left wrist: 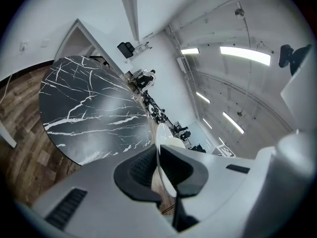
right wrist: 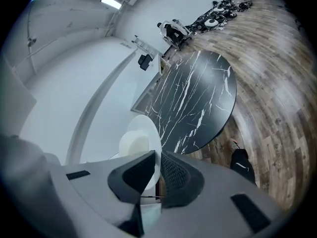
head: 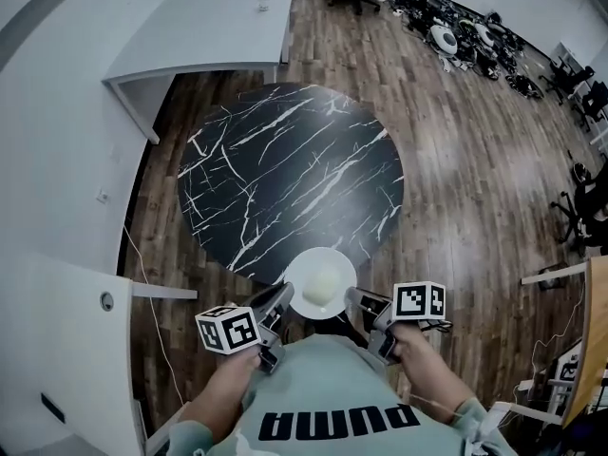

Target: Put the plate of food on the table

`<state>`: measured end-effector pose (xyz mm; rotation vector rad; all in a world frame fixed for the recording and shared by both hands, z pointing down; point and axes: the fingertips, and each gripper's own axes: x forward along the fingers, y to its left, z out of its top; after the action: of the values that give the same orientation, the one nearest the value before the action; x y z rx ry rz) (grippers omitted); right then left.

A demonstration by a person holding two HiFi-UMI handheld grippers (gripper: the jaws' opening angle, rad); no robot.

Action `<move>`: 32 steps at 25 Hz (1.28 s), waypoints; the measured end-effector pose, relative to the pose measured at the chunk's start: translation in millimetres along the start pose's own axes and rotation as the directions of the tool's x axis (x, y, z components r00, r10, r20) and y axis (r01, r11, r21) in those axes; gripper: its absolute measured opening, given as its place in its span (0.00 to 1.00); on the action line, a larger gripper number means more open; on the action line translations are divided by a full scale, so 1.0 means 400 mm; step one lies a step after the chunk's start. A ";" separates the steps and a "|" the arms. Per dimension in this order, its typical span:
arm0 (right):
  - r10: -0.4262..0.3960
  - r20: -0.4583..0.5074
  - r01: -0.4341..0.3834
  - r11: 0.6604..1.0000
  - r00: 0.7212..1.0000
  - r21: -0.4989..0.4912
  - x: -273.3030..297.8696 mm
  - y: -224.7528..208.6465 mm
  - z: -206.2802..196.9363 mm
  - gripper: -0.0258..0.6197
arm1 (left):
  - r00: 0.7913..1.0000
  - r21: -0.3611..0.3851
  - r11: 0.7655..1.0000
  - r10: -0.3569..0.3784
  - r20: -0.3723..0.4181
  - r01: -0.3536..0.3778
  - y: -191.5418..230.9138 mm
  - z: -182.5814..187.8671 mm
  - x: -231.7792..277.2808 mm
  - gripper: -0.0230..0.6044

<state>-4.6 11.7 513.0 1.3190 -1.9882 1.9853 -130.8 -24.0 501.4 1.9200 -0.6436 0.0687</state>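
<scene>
A white plate (head: 306,275) with a pale round lump of food (head: 324,280) hangs level over the near edge of the round black marble table (head: 285,169). My left gripper (head: 283,297) is shut on the plate's left rim and my right gripper (head: 353,298) is shut on its right rim. In the left gripper view the plate (left wrist: 162,135) shows edge-on between the dark pads (left wrist: 141,170). In the right gripper view the plate (right wrist: 147,128) and the food (right wrist: 134,144) sit just past the pads (right wrist: 174,175), with the table (right wrist: 198,98) beyond.
A white desk (head: 214,27) stands beyond the marble table, and a white cabinet (head: 57,350) is close at my left. Wood floor (head: 475,179) surrounds the table. Cables and gear (head: 456,27) lie along the far right wall; a chair (head: 584,207) is at the right.
</scene>
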 end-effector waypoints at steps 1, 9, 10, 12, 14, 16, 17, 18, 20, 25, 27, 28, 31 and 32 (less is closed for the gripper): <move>0.001 -0.007 -0.002 1.000 1.000 -0.002 0.006 -0.002 0.019 0.10 | 1.000 -0.003 1.000 0.007 0.004 -0.007 0.003 0.012 0.013 0.08; 0.014 -0.076 -0.016 0.999 0.997 -0.031 0.044 -0.024 0.184 0.10 | 0.997 -0.023 0.998 0.058 0.050 -0.057 0.012 0.108 0.125 0.08; 0.017 -0.084 -0.020 0.999 0.996 -0.034 0.050 -0.026 0.204 0.10 | 0.996 -0.027 0.998 0.066 0.055 -0.065 0.014 0.120 0.138 0.08; 0.022 -0.097 -0.026 0.999 0.995 -0.041 0.060 -0.028 0.246 0.10 | 0.995 -0.032 0.997 0.079 0.066 -0.077 0.017 0.145 0.164 0.08; 0.028 -0.111 -0.034 0.998 0.993 -0.050 0.071 -0.030 0.284 0.10 | 0.993 -0.034 0.995 0.092 0.080 -0.090 0.018 0.170 0.187 0.08; 0.036 -0.124 -0.044 0.997 0.992 -0.058 0.083 -0.033 0.316 0.10 | 0.990 -0.033 0.994 0.107 0.097 -0.104 0.019 0.192 0.207 0.08; 0.040 -0.130 -0.048 0.997 0.991 -0.061 0.090 -0.035 0.331 0.10 | 0.988 -0.036 0.993 0.116 0.103 -0.113 0.023 0.201 0.216 0.08; 0.043 -0.137 -0.052 0.997 0.990 -0.064 0.097 -0.037 0.346 0.10 | 0.986 -0.038 0.992 0.125 0.110 -0.121 0.027 0.210 0.226 0.08; 0.048 -0.150 -0.059 0.996 0.988 -0.070 0.114 -0.042 0.375 0.10 | 0.982 -0.040 0.990 0.140 0.124 -0.136 0.038 0.231 0.245 0.08; 0.056 -0.183 -0.073 0.994 0.981 -0.084 0.156 -0.062 0.440 0.10 | 0.974 -0.051 0.984 0.177 0.143 -0.171 0.071 0.264 0.291 0.08; 0.054 -0.196 -0.073 0.993 0.979 -0.088 0.172 -0.069 0.461 0.10 | 0.971 -0.055 0.982 0.188 0.148 -0.182 0.084 0.275 0.308 0.08; 0.052 -0.202 -0.071 0.993 0.978 -0.089 0.181 -0.074 0.470 0.10 | 0.970 -0.058 0.981 0.194 0.148 -0.187 0.092 0.280 0.316 0.08; 0.039 -0.222 -0.062 0.994 0.974 -0.094 0.211 -0.091 0.493 0.10 | 0.967 -0.069 0.977 0.210 0.146 -0.202 0.123 0.290 0.339 0.08; 0.032 -0.229 -0.056 0.993 0.973 -0.099 0.222 -0.100 0.501 0.10 | 0.966 -0.073 0.976 0.214 0.146 -0.206 0.133 0.292 0.348 0.08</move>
<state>65.6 -194.4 559.2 0.9843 -1.9986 1.9203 -64.8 -197.1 540.9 1.8078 -0.9426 0.0360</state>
